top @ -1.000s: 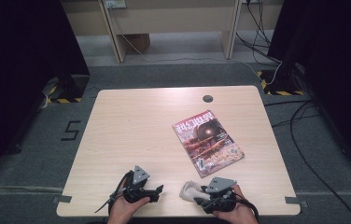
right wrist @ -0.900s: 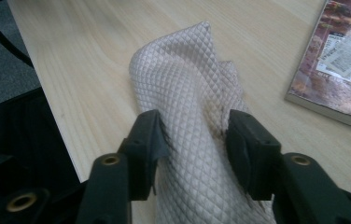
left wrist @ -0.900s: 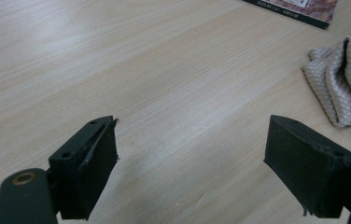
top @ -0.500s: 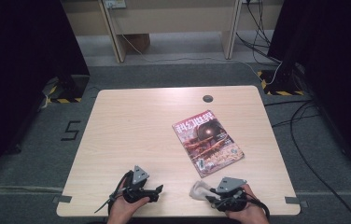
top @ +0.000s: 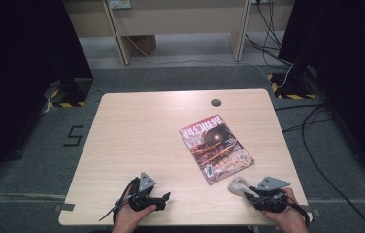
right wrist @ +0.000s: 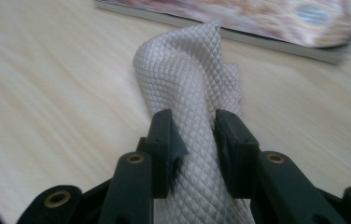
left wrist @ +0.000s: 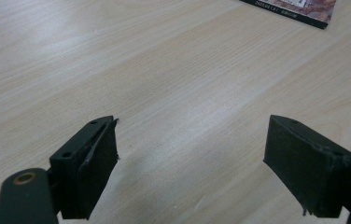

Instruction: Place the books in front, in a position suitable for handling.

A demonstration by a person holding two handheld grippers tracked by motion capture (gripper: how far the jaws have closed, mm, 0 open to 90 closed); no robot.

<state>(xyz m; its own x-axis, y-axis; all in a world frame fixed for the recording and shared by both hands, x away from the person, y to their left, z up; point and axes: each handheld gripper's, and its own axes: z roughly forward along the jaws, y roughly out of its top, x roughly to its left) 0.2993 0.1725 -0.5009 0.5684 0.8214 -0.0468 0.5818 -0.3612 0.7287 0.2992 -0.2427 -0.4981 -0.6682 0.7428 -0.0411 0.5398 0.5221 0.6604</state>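
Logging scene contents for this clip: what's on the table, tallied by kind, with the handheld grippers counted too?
Magazine: 1, flat on the table
Quilted pale cloth: 1, pinched in the right gripper
Handheld grippers: 2, the left gripper open over bare wood
Total: 4

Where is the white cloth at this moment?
The cloth is pinched between the jaws of the right gripper, at the table's near right edge, just beside the magazine's near corner.

- Magazine: on desk, right of centre.
- Cloth: near edge, just before magazine's near corner.
- Left tongs: near edge, left of cloth.
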